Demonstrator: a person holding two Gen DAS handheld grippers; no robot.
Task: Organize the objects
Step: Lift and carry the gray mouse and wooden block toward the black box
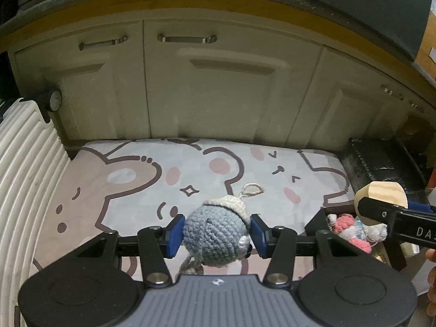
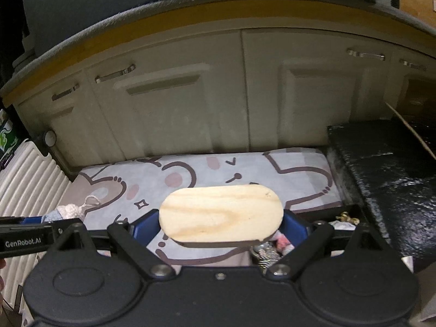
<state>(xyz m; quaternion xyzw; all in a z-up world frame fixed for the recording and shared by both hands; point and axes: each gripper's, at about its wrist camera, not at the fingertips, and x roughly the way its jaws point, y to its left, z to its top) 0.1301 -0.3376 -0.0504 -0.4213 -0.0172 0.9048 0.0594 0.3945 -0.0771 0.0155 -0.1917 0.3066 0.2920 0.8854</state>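
I have both loads up over the cartoon mat (image 1: 130,190) — left gripper (image 1: 216,233) clenched on the crochet ball (image 1: 215,234), right gripper (image 2: 220,226) grasping the wooden oval (image 2: 220,212). Neither is placed yet — more yarn toys (image 1: 351,229) wait off the mat's right edge.

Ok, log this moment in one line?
left gripper: shut on blue crocheted ball | right gripper: shut on oval pale wooden board

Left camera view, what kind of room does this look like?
Probably a lived-in room at home, on the floor. Cream cabinet doors with metal handles stand under a counter, a cartoon-print mat lies before them, and a ribbed white suitcase sits at the left.
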